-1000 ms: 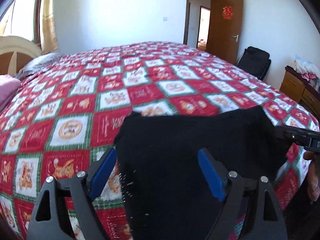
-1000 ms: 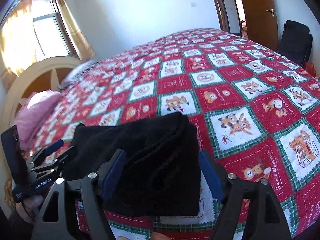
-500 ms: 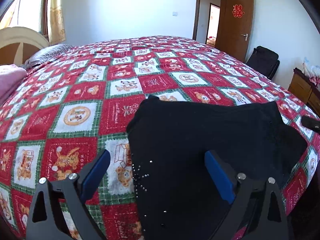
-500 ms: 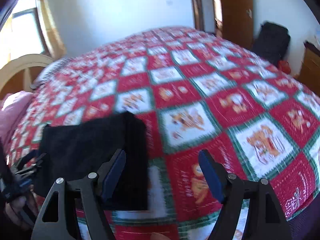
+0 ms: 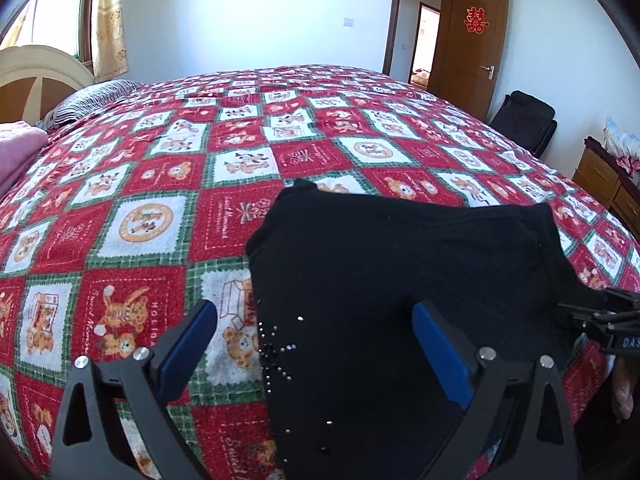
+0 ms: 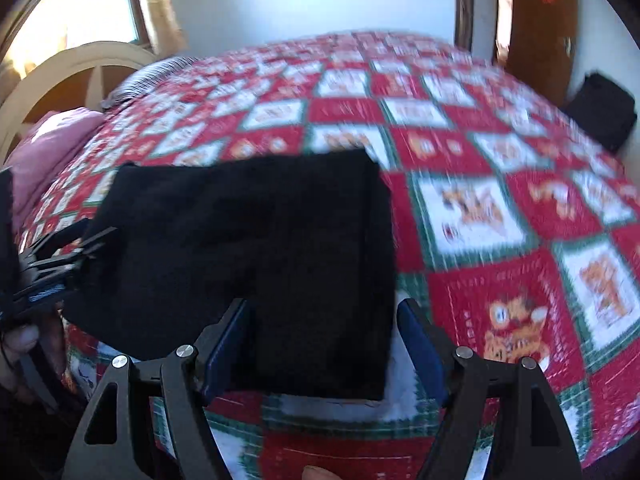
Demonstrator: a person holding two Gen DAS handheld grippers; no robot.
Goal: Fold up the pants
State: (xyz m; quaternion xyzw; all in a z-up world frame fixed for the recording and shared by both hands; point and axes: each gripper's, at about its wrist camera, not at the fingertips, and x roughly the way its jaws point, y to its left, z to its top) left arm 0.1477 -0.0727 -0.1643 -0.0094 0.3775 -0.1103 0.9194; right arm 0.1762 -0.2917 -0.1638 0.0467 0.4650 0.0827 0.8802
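A wide bed (image 5: 168, 184) fills the room, covered edge to edge by a red, white and green patchwork quilt (image 5: 132, 224) printed with bears and holiday motifs. At its near edge lie the black pants (image 5: 400, 264), folded into a thick, roughly rectangular pad, flat on the quilt with a scatter of small shiny studs (image 5: 276, 344) along one side.

By the far wall an open brown door (image 5: 468, 44) carries a red paper ornament, and a black chair (image 5: 524, 120) stands just beside the bed's corner. A wooden dresser (image 5: 608, 184) sits along the right wall. At the head of the bed there is a cream headboard (image 5: 40, 76), a striped pillow (image 5: 92, 100) and a pink blanket (image 5: 18, 148).

The left claw (image 5: 314, 340) hangs released over the near end of the pants, its blue pads wide apart: one over the quilt, the other over the black cloth. The right claw (image 6: 324, 344) is also unclenched, narrower, straddling the pants' near corner without pinching it; that view is blurred. Each claw shows at the edge of the other's view.
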